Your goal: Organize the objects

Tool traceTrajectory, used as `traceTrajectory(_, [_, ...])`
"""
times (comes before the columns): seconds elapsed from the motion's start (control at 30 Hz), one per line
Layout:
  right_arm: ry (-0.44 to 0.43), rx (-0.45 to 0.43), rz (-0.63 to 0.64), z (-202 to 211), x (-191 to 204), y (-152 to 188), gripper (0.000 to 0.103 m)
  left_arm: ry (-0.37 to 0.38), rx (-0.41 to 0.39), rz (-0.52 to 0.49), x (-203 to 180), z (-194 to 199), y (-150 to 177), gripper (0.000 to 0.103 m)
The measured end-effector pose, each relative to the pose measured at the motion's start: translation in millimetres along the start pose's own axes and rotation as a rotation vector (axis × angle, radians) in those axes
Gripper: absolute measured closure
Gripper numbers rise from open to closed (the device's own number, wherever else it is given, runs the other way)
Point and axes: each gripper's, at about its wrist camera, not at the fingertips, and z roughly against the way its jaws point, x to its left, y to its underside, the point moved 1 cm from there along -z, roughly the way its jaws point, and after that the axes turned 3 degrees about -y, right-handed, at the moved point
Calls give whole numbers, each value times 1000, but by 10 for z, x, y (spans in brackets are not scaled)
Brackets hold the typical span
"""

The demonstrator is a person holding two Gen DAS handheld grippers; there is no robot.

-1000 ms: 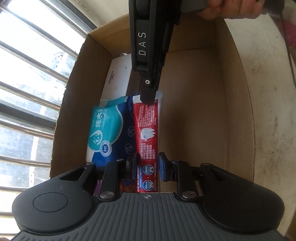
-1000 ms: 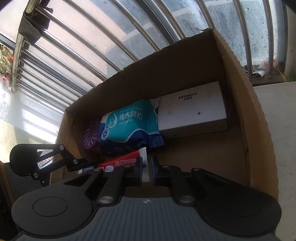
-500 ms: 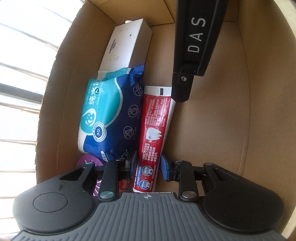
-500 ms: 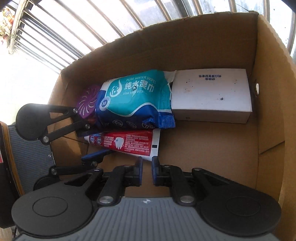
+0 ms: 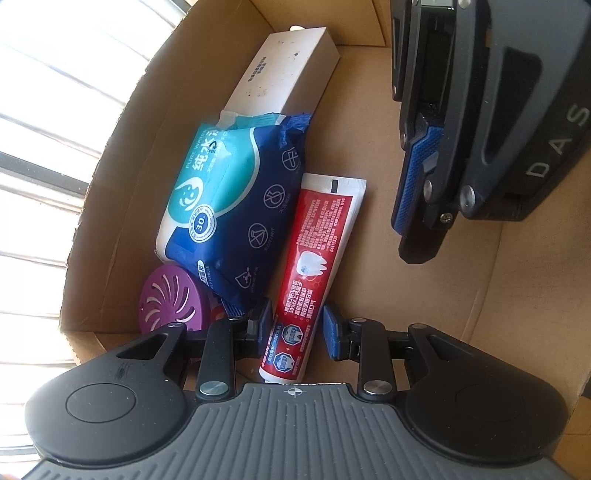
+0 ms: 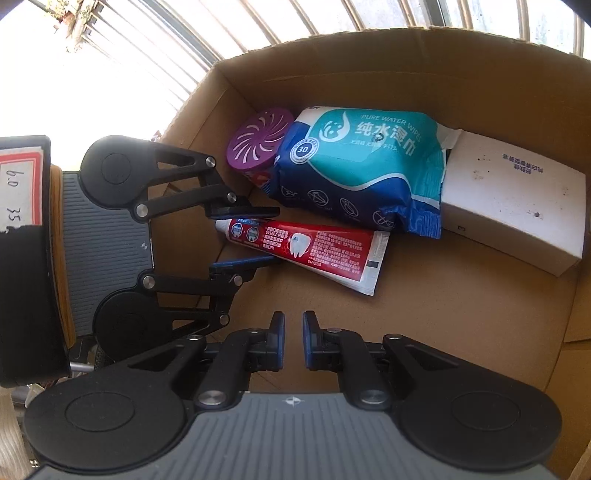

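A red toothpaste tube [image 5: 314,266] lies flat on the floor of a cardboard box [image 5: 436,295], next to a blue wet-wipes pack [image 5: 236,206]. My left gripper [image 5: 295,328] is open, its jaws on either side of the tube's cap end with a gap on each side. In the right wrist view the tube [image 6: 310,247] lies between the left gripper's fingers [image 6: 243,212]. My right gripper [image 6: 293,339] is nearly closed and empty, above the box floor to the right of the tube.
A white carton [image 6: 517,199] lies at the box's far end beside the wipes pack [image 6: 362,166]. A purple round air freshener [image 6: 260,142] sits in the corner behind the wipes. A barred window [image 6: 332,22] stands behind the box. Bare floor [image 6: 461,314] fills the right half.
Both grippers have gone lower into the box. The left gripper's jaws have opened wider off the toothpaste tube, which now rests on the box floor. The right gripper has drawn back from the tube's tail.
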Motion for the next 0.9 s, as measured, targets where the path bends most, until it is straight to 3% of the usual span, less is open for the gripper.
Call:
traceTrajectory(0.2, [-35,14,-9,13,108,198,91,-9,-6,-23,-180,99,44,65])
traceTrajectory(0.5, [87,-52,-6,109,-1,-218,90,-24,-27,-38,-254,151,33,65])
traceTrajectory(0.73, [61,-38,-8,-72,-131,-293,90,-35,-61,4,-290,289,80,64])
traceTrajectory(0.9, [75,-67,39,126,-124,-180,90,24,-101,-86,-325,470,118,64])
